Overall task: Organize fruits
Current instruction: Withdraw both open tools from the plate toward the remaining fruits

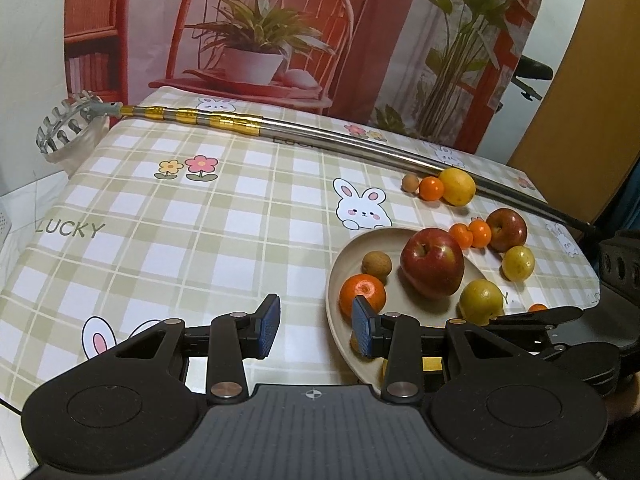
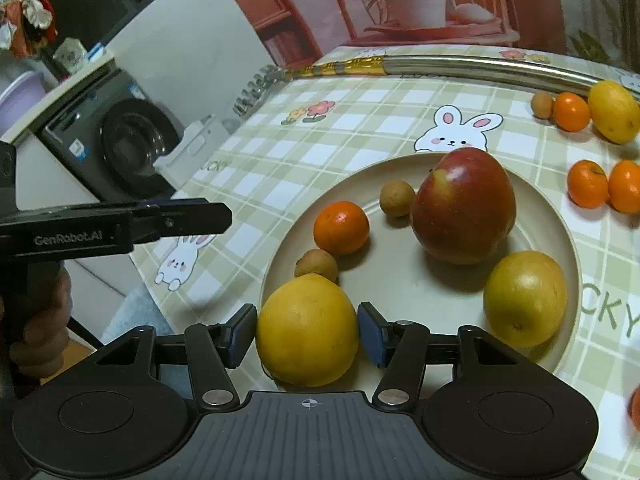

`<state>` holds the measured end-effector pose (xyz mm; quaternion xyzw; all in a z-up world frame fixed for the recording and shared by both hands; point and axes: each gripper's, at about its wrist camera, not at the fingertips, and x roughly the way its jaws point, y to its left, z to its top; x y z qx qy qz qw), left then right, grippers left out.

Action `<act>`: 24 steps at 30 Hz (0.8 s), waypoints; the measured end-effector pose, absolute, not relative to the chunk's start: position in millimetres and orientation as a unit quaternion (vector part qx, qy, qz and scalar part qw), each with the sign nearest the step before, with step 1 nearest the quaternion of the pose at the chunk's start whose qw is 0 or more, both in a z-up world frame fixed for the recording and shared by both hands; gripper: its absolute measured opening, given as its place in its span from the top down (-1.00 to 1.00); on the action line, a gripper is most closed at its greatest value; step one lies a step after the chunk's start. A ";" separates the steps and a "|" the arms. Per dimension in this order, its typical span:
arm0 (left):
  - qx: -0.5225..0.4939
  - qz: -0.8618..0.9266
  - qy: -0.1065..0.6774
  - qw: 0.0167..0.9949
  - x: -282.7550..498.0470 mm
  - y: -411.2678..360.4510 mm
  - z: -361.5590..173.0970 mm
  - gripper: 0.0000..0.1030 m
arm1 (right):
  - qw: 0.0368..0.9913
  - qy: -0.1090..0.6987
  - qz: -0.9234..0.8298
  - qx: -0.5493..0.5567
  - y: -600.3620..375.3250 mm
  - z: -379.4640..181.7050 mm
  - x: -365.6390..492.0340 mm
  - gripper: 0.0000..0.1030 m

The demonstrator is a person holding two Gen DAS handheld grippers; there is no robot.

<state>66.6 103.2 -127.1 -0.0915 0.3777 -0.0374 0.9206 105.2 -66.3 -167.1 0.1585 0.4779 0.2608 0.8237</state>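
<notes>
Right wrist: gripper flanks lemon (contact unclear).

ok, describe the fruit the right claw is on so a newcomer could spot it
Find the round beige plate on the checked tablecloth. At its near rim sits a large smooth yellow citrus fruit between the right claw pads. It is brighter than the duller yellow-green fruit beside it.

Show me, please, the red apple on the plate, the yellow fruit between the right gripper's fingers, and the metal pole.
red apple [image 2: 464, 208]: right wrist view, middle of its skin.
yellow fruit [image 2: 307, 330]: right wrist view, centre.
metal pole [image 1: 340, 136]: left wrist view, bare steel shaft.
</notes>
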 end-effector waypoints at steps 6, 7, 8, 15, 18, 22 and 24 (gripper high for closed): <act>-0.093 -0.035 0.381 0.919 66.6 100.1 -127.7 0.20 | 0.837 0.453 0.255 0.172 -75.3 -162.1 92.3 -0.08; -0.093 -0.034 0.382 0.919 66.8 99.1 -128.0 0.20 | 0.840 0.449 0.252 0.172 -77.1 -160.8 90.6 -0.08; -0.094 -0.035 0.384 0.918 66.7 98.5 -128.2 0.20 | 0.844 0.444 0.247 0.171 -79.1 -158.5 88.8 -0.08; -0.090 -0.039 0.389 0.916 65.0 92.2 -128.6 0.19 | 0.885 0.395 0.195 0.154 -94.4 -141.1 77.2 -0.08; -0.089 -0.040 0.391 0.915 64.4 90.6 -128.7 0.20 | 0.897 0.379 0.170 0.148 -101.6 -137.0 72.2 -0.07; -0.089 -0.041 0.393 0.914 63.6 90.0 -129.0 0.20 | 0.907 0.365 0.141 0.153 -113.2 -135.5 67.6 -0.07; -0.090 -0.041 0.394 0.914 63.5 90.2 -129.1 0.19 | 0.911 0.362 0.126 0.155 -119.1 -136.1 65.3 -0.07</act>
